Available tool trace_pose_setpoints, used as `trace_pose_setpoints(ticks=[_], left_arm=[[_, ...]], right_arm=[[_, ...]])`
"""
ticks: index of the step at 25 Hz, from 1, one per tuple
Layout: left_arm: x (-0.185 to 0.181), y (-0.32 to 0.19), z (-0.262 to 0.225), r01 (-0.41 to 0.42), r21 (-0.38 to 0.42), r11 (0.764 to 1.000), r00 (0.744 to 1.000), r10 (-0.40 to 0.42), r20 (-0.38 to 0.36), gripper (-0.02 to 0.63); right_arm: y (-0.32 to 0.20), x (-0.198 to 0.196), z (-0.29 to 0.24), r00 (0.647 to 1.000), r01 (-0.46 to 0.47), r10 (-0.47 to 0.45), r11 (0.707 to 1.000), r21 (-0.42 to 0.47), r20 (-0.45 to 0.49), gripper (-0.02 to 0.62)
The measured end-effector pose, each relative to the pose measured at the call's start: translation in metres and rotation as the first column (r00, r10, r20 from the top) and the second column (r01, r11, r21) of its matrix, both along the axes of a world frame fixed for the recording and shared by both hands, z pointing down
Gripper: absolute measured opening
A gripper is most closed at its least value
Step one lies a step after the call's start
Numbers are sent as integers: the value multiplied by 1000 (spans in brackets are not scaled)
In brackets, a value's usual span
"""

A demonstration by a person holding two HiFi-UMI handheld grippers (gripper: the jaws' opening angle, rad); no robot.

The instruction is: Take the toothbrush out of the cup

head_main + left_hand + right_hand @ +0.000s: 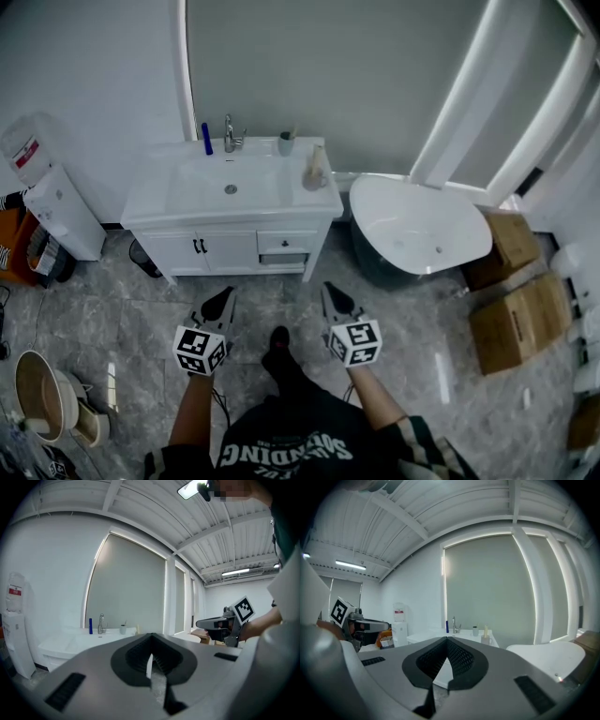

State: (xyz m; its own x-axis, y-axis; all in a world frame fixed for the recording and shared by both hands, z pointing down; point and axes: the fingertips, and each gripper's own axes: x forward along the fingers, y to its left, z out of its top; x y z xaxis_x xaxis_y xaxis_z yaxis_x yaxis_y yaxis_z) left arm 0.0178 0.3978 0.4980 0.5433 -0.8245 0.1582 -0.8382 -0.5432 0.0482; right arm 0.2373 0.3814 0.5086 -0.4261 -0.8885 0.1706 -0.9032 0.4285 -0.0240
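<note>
A grey cup (286,143) with a thin toothbrush sticking out stands at the back of the white vanity top (150,192), right of the faucet (229,134). A beige cup (314,174) holding a pale upright item sits near the vanity's right edge. Both cups also show in the right gripper view: the grey cup (475,631) and the beige cup (486,639). My left gripper (228,293) (151,637) and right gripper (328,288) (447,639) hover over the floor well in front of the vanity. Both are shut, hold nothing and point toward it.
A blue bottle (206,138) stands left of the faucet. A white bathtub (422,225) sits right of the vanity, with cardboard boxes (520,319) beyond it. A water dispenser (52,202) stands at the left wall. Grey marble floor (141,309) lies between me and the vanity.
</note>
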Motion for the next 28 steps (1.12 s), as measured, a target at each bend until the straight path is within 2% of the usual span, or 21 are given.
trace_pose_setpoints(ticks=[8,16,23,28], left_arm=[[-15,-61,11,8,-12,1000,1000,-8,24,0],[-30,-174,11,-17,-37,999,998,19,65,0],[-41,-272,11,-9,-68,998,997,14,70,0],[-46,-331,10,-10,-85,996,998,16,69,0]], right_arm=[[-73,-12,9,1000,-3,3,1000,-5,19,-2],[-188,-27,20,997,-30,32,999,-34,70,-2],[-298,-27,35,992,-83,90,994,-77,93,-2],[-362,-41,28,994,-59,66,995,-75,92,-2]])
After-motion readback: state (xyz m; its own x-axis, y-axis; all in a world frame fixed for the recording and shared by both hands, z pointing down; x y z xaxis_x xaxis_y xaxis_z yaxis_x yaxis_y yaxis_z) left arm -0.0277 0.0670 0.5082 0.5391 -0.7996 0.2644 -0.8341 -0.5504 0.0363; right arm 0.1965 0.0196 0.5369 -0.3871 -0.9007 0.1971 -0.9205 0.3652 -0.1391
